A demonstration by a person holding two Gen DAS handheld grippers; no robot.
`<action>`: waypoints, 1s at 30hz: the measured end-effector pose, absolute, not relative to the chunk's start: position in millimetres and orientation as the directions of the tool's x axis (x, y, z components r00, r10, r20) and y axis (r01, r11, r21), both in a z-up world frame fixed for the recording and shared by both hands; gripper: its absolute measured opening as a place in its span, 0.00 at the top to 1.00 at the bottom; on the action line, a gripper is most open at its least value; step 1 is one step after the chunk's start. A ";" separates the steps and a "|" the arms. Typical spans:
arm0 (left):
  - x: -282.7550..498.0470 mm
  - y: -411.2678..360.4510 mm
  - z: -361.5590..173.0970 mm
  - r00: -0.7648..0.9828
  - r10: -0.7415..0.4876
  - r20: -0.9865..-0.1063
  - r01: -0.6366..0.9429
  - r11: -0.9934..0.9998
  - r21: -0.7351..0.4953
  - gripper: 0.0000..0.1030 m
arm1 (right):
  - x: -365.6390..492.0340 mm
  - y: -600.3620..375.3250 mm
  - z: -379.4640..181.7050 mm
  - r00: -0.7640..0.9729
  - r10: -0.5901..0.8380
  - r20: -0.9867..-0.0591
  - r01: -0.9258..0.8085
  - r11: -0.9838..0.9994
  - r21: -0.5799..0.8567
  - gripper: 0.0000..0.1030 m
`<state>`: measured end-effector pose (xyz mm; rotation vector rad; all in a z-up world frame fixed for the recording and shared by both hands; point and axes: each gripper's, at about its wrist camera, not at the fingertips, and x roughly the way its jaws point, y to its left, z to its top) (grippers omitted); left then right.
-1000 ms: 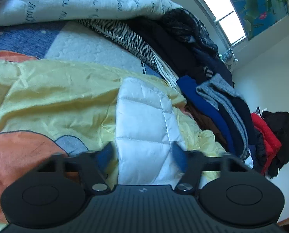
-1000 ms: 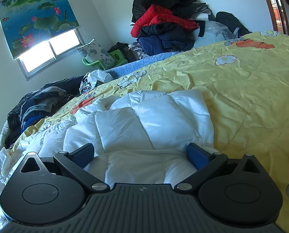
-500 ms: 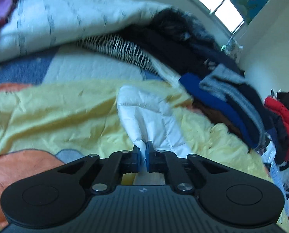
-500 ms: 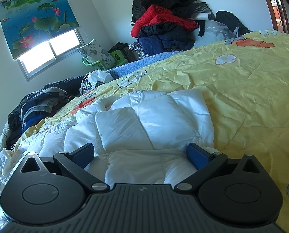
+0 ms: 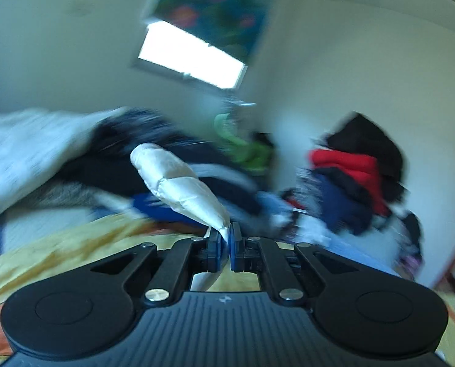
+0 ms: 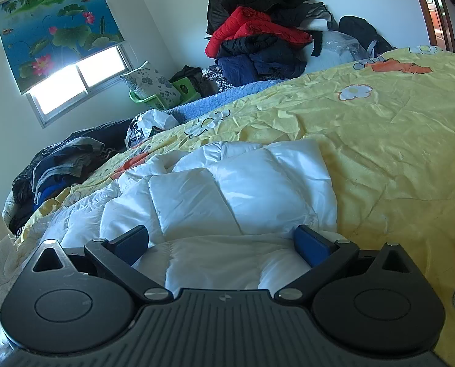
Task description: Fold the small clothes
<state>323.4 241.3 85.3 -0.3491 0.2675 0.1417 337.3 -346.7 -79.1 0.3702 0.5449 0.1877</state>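
A white quilted puffer jacket (image 6: 236,198) lies spread on the yellow bedspread (image 6: 386,140). My right gripper (image 6: 224,241) is open, its blue pads either side of the jacket's near panel, low over it. My left gripper (image 5: 225,244) is shut on a white padded part of the jacket (image 5: 178,180), likely a sleeve, and holds it lifted above the bed; it sticks up and left from the pads. The left wrist view is blurred by motion.
Piles of dark, red and blue clothes (image 6: 258,33) stand against the far wall. More folded dark clothes (image 6: 62,165) lie along the bed's left edge below the window (image 6: 74,82). A green chair (image 6: 166,94) holds a patterned cushion. A door frame (image 6: 432,9) stands at right.
My left gripper closed on the white padded piece and has lifted and swung it up, so its view now faces the wall and window. My right gripper has stayed still and open.
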 end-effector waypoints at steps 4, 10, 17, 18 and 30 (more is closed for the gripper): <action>307.6 159.6 87.0 0.959 -0.031 -0.280 -0.021 0.983 -0.182 0.95 | 337.1 -347.5 -79.0 0.841 0.271 -0.469 -0.076 0.917 0.392 0.02; 290.3 40.2 42.1 0.901 -0.187 -0.391 0.214 0.976 0.026 0.95 | 337.5 -347.1 -80.0 0.839 0.275 -0.469 -0.076 0.913 0.400 0.02; 286.9 -15.3 -14.5 0.817 -0.187 -0.545 0.326 0.930 0.171 0.94 | 336.0 -350.1 -80.6 0.843 0.284 -0.457 -0.078 0.905 0.418 0.02; 285.5 -19.2 -20.3 0.809 -0.178 -0.560 0.337 0.921 0.195 0.94 | 335.7 -350.6 -80.7 0.844 0.286 -0.454 -0.078 0.903 0.423 0.02; 208.2 -12.2 2.1 0.917 -0.035 -0.398 0.080 0.992 0.096 0.09 | 335.2 -358.8 -82.0 0.848 0.312 -0.429 -0.088 0.880 0.466 0.02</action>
